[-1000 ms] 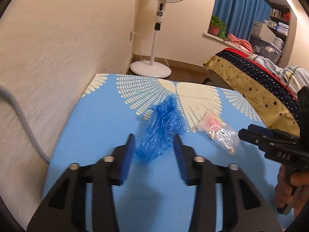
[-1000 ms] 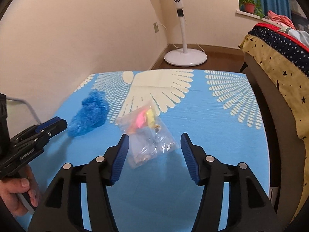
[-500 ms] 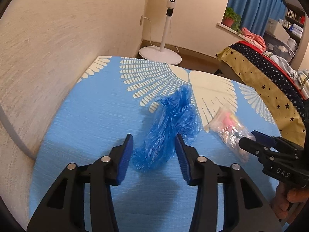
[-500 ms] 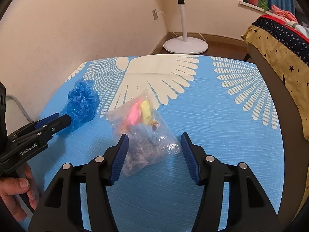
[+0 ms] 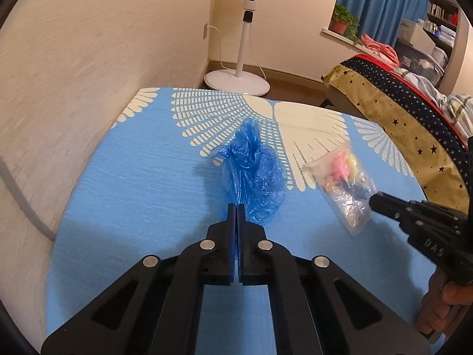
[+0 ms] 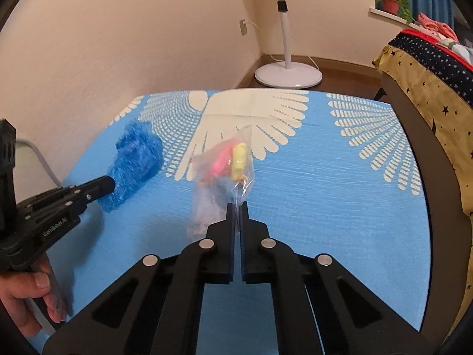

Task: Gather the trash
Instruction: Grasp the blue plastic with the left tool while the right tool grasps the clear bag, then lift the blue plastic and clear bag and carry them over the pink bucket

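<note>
A crumpled blue plastic bag [image 5: 254,171] lies on the blue patterned tablecloth [image 5: 142,183]. My left gripper [image 5: 236,207] has its jaws closing tight on the bag's near edge, and the film is pinched between the pads. To its right is a clear bag of pink and yellow scraps [image 5: 346,183]. In the right wrist view that clear bag [image 6: 224,165] is lifted a little and blurred, and my right gripper [image 6: 236,205] is closing hard on its near corner. The left gripper [image 6: 103,185] and blue bag [image 6: 136,159] show at the left there.
The table stands against a beige wall [image 5: 74,74] on the left. A white pedestal fan [image 5: 239,80] stands on the floor beyond the far edge. A bed with a star-patterned cover [image 5: 414,124] borders the right side. A hand [image 6: 35,295] holds the left tool.
Both grippers went from open around their bags to shut on them. The blue bag is squeezed narrower, and the clear bag has bunched up and risen slightly.
</note>
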A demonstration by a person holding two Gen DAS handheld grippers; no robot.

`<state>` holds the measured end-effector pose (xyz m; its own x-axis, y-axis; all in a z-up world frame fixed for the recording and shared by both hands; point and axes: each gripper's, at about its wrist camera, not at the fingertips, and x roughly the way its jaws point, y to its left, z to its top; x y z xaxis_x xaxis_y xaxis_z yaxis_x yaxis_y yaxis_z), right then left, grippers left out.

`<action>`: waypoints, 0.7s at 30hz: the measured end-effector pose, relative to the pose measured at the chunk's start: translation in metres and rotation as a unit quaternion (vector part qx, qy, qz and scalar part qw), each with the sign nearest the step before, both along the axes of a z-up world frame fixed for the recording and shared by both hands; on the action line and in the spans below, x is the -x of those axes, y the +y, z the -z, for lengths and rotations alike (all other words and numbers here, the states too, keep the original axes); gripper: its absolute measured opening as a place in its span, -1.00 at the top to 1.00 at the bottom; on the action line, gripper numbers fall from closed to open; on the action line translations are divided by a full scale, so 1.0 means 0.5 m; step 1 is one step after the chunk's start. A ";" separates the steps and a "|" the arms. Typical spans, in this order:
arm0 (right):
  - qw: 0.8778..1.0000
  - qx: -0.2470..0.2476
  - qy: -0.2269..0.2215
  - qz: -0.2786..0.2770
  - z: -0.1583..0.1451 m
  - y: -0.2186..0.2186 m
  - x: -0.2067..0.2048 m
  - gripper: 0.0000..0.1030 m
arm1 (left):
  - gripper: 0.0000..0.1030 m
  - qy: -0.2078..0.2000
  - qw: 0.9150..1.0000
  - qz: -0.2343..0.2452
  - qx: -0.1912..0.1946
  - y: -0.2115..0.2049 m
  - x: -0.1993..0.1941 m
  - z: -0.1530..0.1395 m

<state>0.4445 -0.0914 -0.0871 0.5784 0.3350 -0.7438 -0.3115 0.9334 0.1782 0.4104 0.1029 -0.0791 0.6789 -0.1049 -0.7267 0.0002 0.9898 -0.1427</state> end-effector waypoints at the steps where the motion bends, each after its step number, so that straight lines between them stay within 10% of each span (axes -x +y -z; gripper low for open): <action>1: 1.000 0.001 -0.004 0.001 -0.008 -0.004 0.007 0.96 | 0.99 -0.001 1.000 0.001 -0.003 -0.002 0.005 -0.005; 21: 0.996 0.009 -0.078 0.034 -0.238 -0.146 0.331 0.96 | 1.00 -0.037 0.999 0.023 -0.014 -0.118 0.276 -0.179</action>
